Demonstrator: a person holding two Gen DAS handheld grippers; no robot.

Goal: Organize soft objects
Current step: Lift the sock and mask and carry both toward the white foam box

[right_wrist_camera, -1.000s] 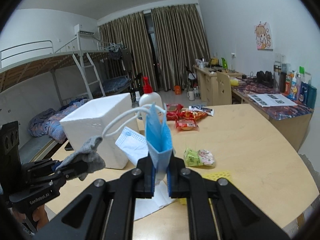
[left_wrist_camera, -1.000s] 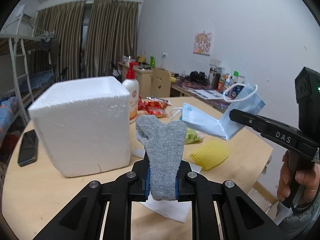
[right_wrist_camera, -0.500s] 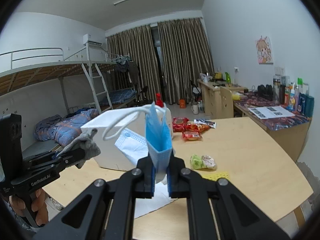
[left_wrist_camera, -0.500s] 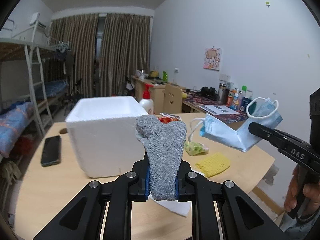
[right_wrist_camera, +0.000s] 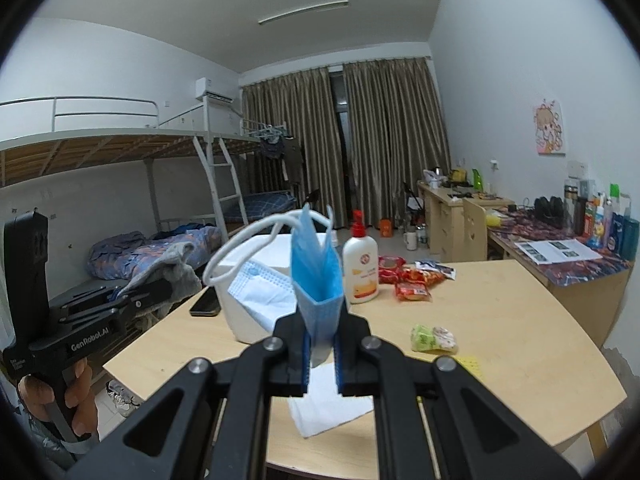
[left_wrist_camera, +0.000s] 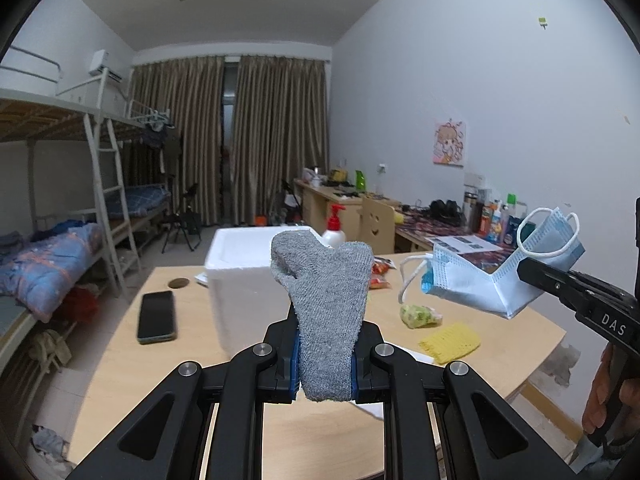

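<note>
My left gripper (left_wrist_camera: 325,356) is shut on a grey sock (left_wrist_camera: 326,300) that stands up between its pads, held above the wooden table (left_wrist_camera: 120,360). My right gripper (right_wrist_camera: 322,354) is shut on a folded blue face mask (right_wrist_camera: 316,272) with white ear loops; the same mask (left_wrist_camera: 480,284) shows at the right of the left wrist view. A white foam box (left_wrist_camera: 248,280) stands on the table behind the sock, its top open. The left gripper with the sock (right_wrist_camera: 168,260) appears at the left of the right wrist view, a hand on its handle.
On the table lie a black phone (left_wrist_camera: 157,316), a yellow knit cloth (left_wrist_camera: 450,342), a green snack packet (right_wrist_camera: 432,338), red snack packets (right_wrist_camera: 412,280), a lotion pump bottle (right_wrist_camera: 360,268) and a white tissue (right_wrist_camera: 328,404). A bunk bed (left_wrist_camera: 60,200) is left, desks along the right wall.
Both grippers have risen and pulled back from the table, each keeping its hold. The foam box now looks smaller and lower, and its open top has come into sight.
</note>
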